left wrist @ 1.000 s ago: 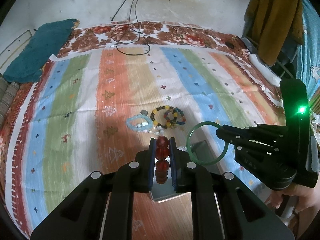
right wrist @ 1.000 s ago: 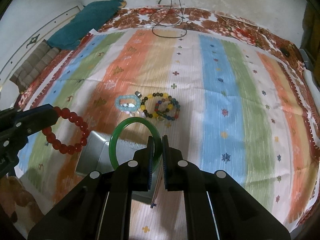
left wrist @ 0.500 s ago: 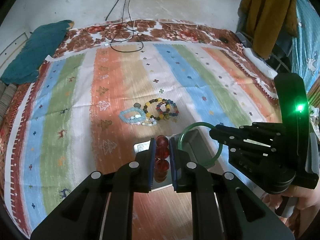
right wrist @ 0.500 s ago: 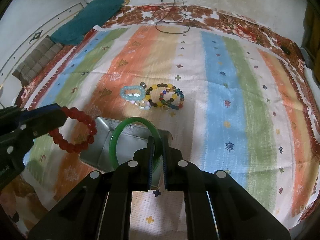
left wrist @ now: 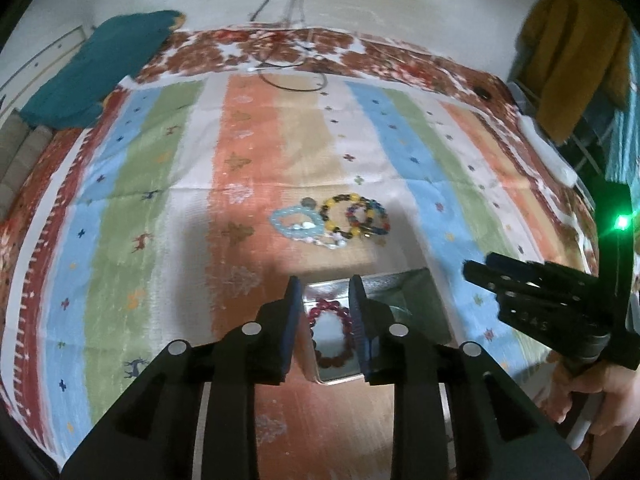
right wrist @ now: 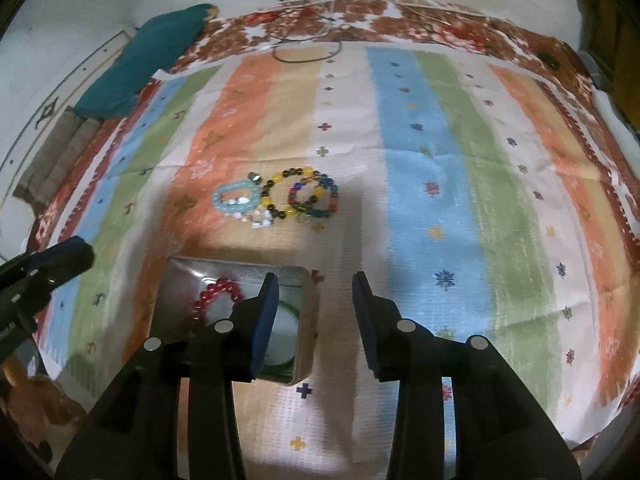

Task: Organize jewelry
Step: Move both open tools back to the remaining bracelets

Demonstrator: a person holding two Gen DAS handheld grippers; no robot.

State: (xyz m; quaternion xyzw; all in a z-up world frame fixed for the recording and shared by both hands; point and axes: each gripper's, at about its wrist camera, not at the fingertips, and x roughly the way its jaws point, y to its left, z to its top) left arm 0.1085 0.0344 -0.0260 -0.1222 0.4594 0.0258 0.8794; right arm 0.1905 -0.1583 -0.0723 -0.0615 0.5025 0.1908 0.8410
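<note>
Red beaded bracelet (left wrist: 330, 334) and green bangle (right wrist: 288, 336) lie inside the silver metal tin (right wrist: 306, 320), both my grippers (left wrist: 325, 316) (right wrist: 316, 312) opening empty, four beaded bracelets (right wrist: 276, 198) beyond the tin waiting.

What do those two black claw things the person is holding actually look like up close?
Each is a black plastic tool ending in two flat fingers with dark blue pads on their inner faces. Round silver bolts sit on the angular black linkages of the left gripper and the right gripper. Seen from the left wrist view, the right tool's body carries a glowing green light and faint lettering too blurred to read.
</note>
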